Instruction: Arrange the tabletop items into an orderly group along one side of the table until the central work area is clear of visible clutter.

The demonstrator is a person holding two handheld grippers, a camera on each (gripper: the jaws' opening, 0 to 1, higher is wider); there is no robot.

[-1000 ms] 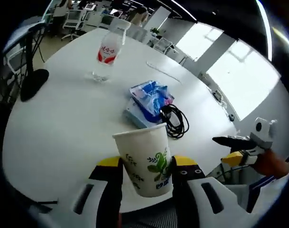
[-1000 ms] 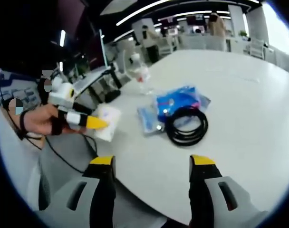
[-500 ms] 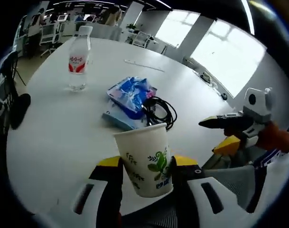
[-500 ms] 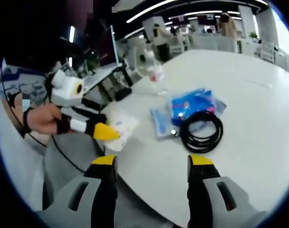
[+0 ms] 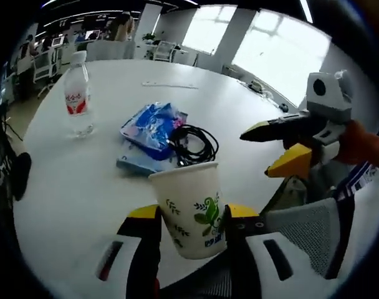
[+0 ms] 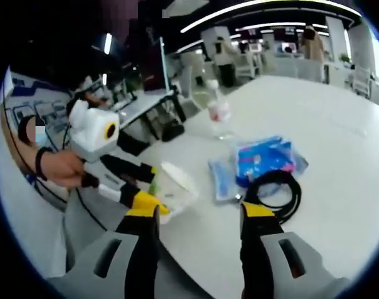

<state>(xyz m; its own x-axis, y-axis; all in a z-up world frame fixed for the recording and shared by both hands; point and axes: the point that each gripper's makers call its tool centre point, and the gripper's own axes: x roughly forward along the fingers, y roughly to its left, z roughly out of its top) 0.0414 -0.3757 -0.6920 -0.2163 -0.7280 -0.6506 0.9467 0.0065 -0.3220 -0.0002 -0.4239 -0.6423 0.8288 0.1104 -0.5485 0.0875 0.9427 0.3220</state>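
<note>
Left gripper view has the left gripper (image 5: 191,219) clenched on a white paper cup (image 5: 189,208), its jaws pressed against the cup's two sides; the cup stands upright, mouth up, long axis running up the view, held above the near edge of the white table (image 5: 83,187). A green leaf print and small dark characters mark its wall, too small to read. Beyond it lie a blue packet (image 5: 153,126) on a flatter pale blue pack (image 5: 134,163), with a coiled black cable (image 5: 192,143) touching their right side. A clear water bottle (image 5: 77,93) stands upright well apart at the left, cap up, with a red label I cannot read. The right gripper (image 5: 272,149) enters from the right, jaws spread with nothing between them. Right gripper view shows those parted jaws framing the table edge, the cup (image 6: 174,190) tilted in the left gripper (image 6: 143,187), and the cable (image 6: 277,190), packets and bottle (image 6: 219,115) behind.
</note>
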